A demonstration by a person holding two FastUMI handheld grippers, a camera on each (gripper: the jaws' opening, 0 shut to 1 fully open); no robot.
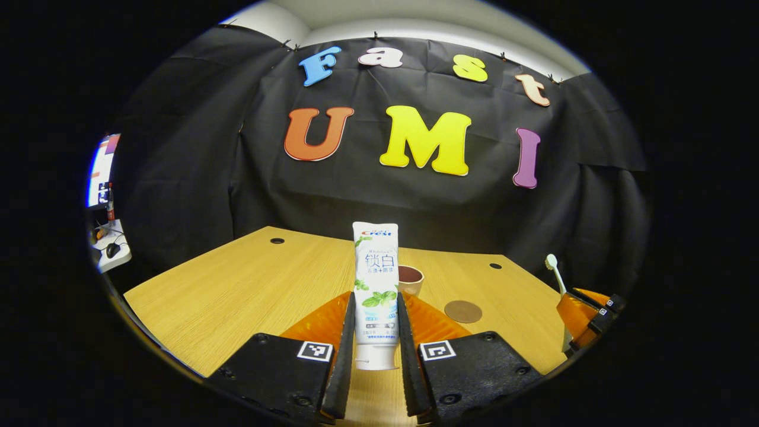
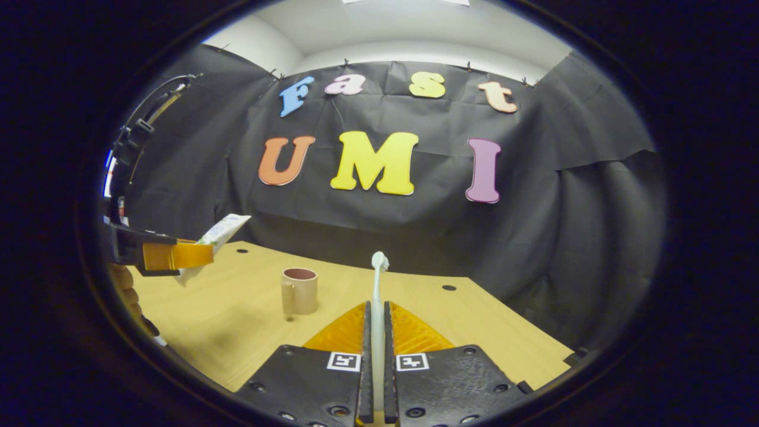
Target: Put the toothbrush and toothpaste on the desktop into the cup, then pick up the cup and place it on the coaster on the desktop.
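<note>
- Left jaws [image 1: 376, 332] clamped on the toothpaste [image 1: 376, 290], tube upright and lifted off the counter [image 1: 237, 296].
- Right jaws [image 2: 375, 344] pinched narrow on the toothbrush [image 2: 377, 296], bristles up, also in the air.
- Cup [image 2: 299, 290] stands on the counter ahead, mouth open, nothing poking out of it.
- Coaster [image 1: 463, 311] lies bare just beside the cup (round, flat, off to its right from my left side).
- My read: both items are in hand, neither in the cup; dropping them in and carrying the cup to the coaster remain.
</note>
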